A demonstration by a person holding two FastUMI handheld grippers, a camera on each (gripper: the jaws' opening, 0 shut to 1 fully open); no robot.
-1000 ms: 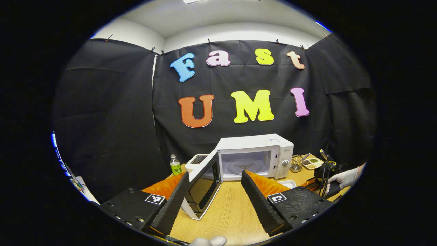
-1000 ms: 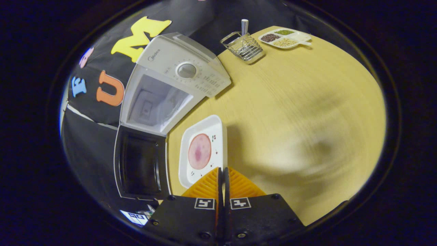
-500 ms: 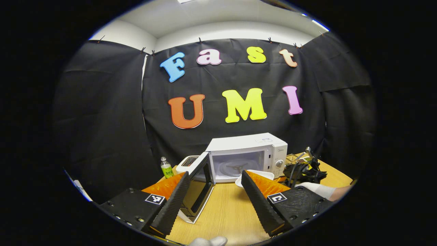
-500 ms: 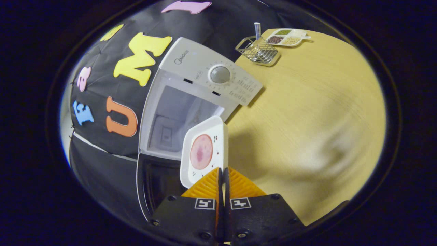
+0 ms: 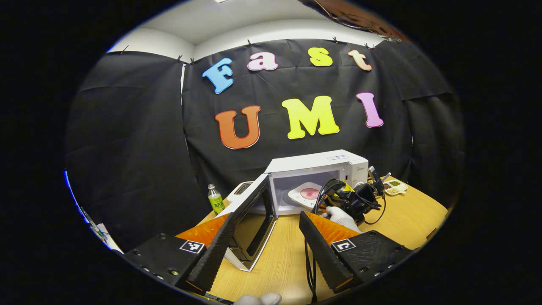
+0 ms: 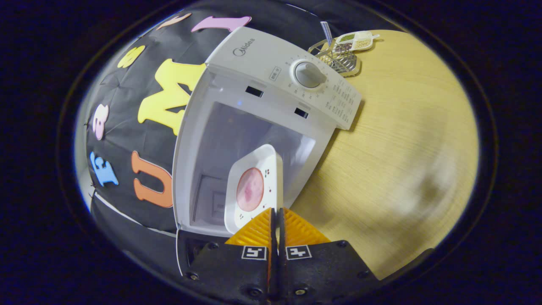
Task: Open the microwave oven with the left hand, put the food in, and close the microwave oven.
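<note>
— Since a second ago the plate (image 6: 253, 186) with the food (image 6: 250, 189) has gone from the tabletop (image 6: 398, 140) up to the mouth of the microwave oven (image 6: 275, 72), carried ahead of the right tongs (image 6: 276, 220).

— Their grip?

— Clamped together on the plate's near rim. The left tongs (image 5: 264, 243) hang apart, empty, with the open door (image 5: 250, 220) just ahead of them.

— Risk?

— An edge grip lets the plate sag; I'd guess it could tip or catch the cavity's sill.

"Midea" on microwave (image 6: 271, 59) front panel
</note>
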